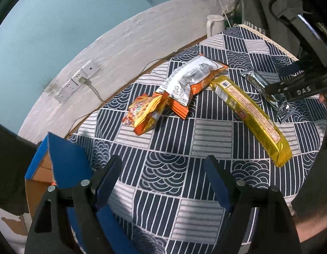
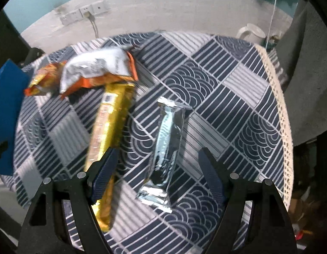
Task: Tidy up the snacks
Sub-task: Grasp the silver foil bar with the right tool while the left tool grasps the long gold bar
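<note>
Right gripper point(image 2: 157, 167) spread wide, empty, hovering over the silver bar wrapper point(image 2: 166, 146), which lies flat on the patterned tablecloth point(image 2: 237, 97) beside the long gold pack point(image 2: 108, 131). Left gripper point(image 1: 163, 182) also spread, empty. Wrapper prob. light, slick, crinkly foil — best pinched across its middle, not at the crimped ends.

A navy-and-grey patterned tablecloth point(image 1: 207, 137) with a lace trim covers the table. Off its far edge stands a white jug point(image 2: 253, 32). Wall sockets point(image 1: 76, 80) sit on the whitewashed wall point(image 1: 125, 36), one with a cable plugged in
</note>
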Motion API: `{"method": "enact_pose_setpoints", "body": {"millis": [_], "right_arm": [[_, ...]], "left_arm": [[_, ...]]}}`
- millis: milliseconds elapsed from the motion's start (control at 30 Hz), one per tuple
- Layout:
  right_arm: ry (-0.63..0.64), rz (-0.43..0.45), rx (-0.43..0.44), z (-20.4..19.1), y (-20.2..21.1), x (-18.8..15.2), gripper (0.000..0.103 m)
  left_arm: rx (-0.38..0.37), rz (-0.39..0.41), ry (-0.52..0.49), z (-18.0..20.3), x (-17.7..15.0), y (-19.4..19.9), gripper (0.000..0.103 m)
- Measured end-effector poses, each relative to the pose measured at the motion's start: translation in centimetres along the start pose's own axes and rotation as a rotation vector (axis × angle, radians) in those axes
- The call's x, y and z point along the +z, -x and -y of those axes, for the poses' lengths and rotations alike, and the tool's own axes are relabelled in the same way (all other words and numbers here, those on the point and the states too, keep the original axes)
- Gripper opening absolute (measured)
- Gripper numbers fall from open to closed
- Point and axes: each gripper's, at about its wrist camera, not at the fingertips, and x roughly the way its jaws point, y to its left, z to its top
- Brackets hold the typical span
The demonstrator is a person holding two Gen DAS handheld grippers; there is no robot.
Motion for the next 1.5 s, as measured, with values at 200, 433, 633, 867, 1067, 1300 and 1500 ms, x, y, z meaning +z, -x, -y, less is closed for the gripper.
{"method": "enact_pose_setpoints", "body": {"millis": [200,433,633,867,1067,1300,1500], "right_arm": [[0.028,-0.042,-0.024,0.3,-3.0,-0.3,0.078],[0.084,-0.048,-0.041,0.6,-3.8,-1.0,0.056],[0.106,-0.035,-0.041,1.2,-3.3,-2.1,0.027],[0.109,0.005,-0.062,3.5,-1.4,-3.7,0.027],[0.120,0.028,-0.084,4.3,0.5,-5.4,0.027],[0.057,0.042,-0.081,7.0,2.7,-6.4,0.027],[-0.013,0.044,-0.057,8.5,1.9,-5.3,0.027]], "left_arm": [[-0.019,-0.034,-0.017,1.2,0.5,-2.3,0.082],[-0.045,-0.049,-0.044,3.1,1.9,-3.4,0.082],[-0.085,-0.059,-0.023,4.6,3.2,-4.1,0.082],[-0.139,-0.063,0.009,7.3,5.2,-4.3,0.082],[-0.210,-0.080,0.072,9.2,7.3,-5.1,0.088],[-0.227,-0.115,0.082,10.9,7.9,-6.7,0.088],[-0.212,-0.145,0.051,12.0,7.7,-7.9,0.087]]}}
